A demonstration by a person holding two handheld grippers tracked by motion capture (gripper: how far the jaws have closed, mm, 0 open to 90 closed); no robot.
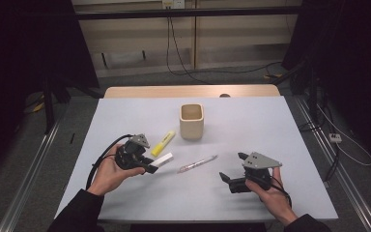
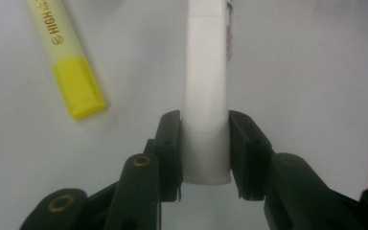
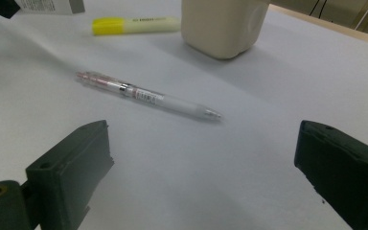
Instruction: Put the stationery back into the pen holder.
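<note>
Closest in the left gripper view, the left gripper (image 2: 205,151) has its two black jaws pressed against the sides of a white eraser block (image 2: 205,96), gripping one end just above the table (image 1: 270,125). A yellow highlighter (image 2: 69,62) lies just beside it (cap end towards the jaws). The right gripper (image 3: 201,163) hangs with jaws spread wide and nothing between them, a clear pen (image 3: 146,96) lying on the table ahead of it. A beige square cup (image 1: 192,121) stands upright farther back, near the highlighter's far end.
</note>
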